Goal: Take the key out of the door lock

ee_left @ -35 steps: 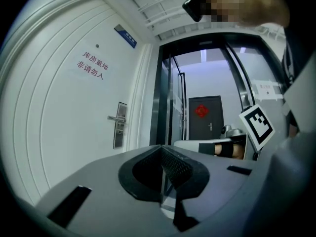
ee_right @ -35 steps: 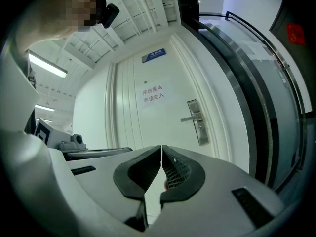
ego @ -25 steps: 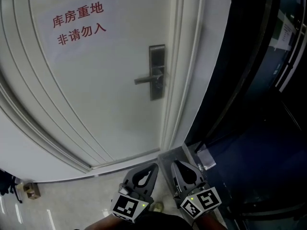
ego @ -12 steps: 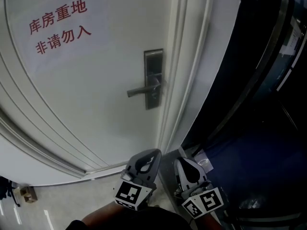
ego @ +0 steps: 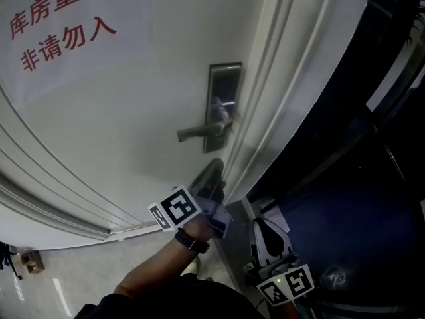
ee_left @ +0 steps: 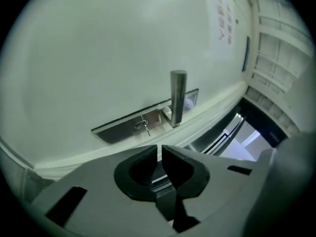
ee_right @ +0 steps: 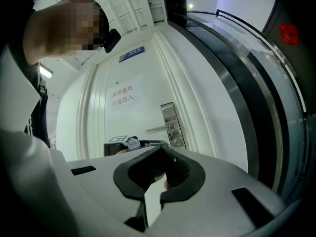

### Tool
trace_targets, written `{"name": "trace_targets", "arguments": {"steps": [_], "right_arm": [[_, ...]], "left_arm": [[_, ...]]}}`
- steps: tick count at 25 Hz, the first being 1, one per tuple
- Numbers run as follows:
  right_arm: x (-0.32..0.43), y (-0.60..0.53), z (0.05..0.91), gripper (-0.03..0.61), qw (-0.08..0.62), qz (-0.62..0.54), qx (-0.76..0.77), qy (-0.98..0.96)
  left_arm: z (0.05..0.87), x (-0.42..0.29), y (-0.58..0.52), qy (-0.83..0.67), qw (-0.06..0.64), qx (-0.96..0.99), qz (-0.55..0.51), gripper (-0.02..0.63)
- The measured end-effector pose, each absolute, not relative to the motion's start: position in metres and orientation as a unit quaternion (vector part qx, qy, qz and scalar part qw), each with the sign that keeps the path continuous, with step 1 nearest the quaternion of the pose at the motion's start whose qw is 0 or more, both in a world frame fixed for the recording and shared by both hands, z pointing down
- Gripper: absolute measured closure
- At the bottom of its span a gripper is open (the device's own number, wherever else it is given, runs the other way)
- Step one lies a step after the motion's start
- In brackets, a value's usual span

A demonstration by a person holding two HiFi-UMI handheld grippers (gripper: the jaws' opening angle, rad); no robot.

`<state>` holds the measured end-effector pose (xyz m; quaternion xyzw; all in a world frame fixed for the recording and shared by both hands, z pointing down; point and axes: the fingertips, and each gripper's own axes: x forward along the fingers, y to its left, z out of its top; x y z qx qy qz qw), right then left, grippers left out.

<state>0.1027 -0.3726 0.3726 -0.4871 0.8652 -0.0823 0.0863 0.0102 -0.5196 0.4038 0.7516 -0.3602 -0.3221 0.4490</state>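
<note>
The key (ee_left: 144, 126) sticks out of the keyhole in the metal lock plate (ee_left: 129, 124), beside the lever handle (ee_left: 177, 100). In the head view the lock plate (ego: 224, 98) and handle (ego: 198, 133) sit at the white door's right edge; the key is too small to make out there. My left gripper (ego: 214, 169) is raised just below the plate, short of the key, its jaws (ee_left: 159, 150) shut with nothing between them. My right gripper (ego: 264, 226) hangs low by the door frame, shut and holding nothing. The right gripper view shows the left gripper (ee_right: 146, 143) under the plate (ee_right: 172, 125).
The white door (ego: 119, 111) carries a paper sign with red characters (ego: 60, 25). A white frame (ego: 292, 65) borders it on the right, with dark glass panels (ego: 372, 178) beyond. Pale floor tiles (ego: 80, 278) lie below.
The left gripper has risen from waist height up toward the lock plate. The head view has moved closer to the door. The right gripper has stayed low.
</note>
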Motion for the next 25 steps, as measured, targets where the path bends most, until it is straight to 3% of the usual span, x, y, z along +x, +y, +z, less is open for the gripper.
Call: {"name": "trace_targets", "arguments": {"steps": [8, 11, 15, 21, 25], "right_arm": [[0.105, -0.387, 0.381, 0.561, 0.078, -0.093, -0.495, 0.86], [0.107, -0.389, 0.384, 0.561, 0.071, -0.096, -0.5, 0.858], [0.112, -0.389, 0.387, 0.561, 0.066, -0.099, -0.506, 0.854], [0.12, -0.392, 0.392, 0.562, 0.059, -0.103, -0.514, 0.85], [0.12, -0.394, 0.396, 0.561, 0.053, -0.106, -0.514, 0.85]], "left_arm": [[0.414, 0.011, -0.573, -0.372, 0.483, 0.679, -0.409, 0.601], [0.411, 0.014, -0.585, -0.371, 0.481, 0.672, -0.423, 0.547], [0.414, 0.012, -0.6, -0.384, 0.483, 0.659, -0.429, 0.528], [0.416, 0.006, -0.611, -0.4, 0.479, 0.649, -0.435, 0.532], [0.413, 0.008, -0.61, -0.402, 0.472, 0.646, -0.445, 0.577]]}}
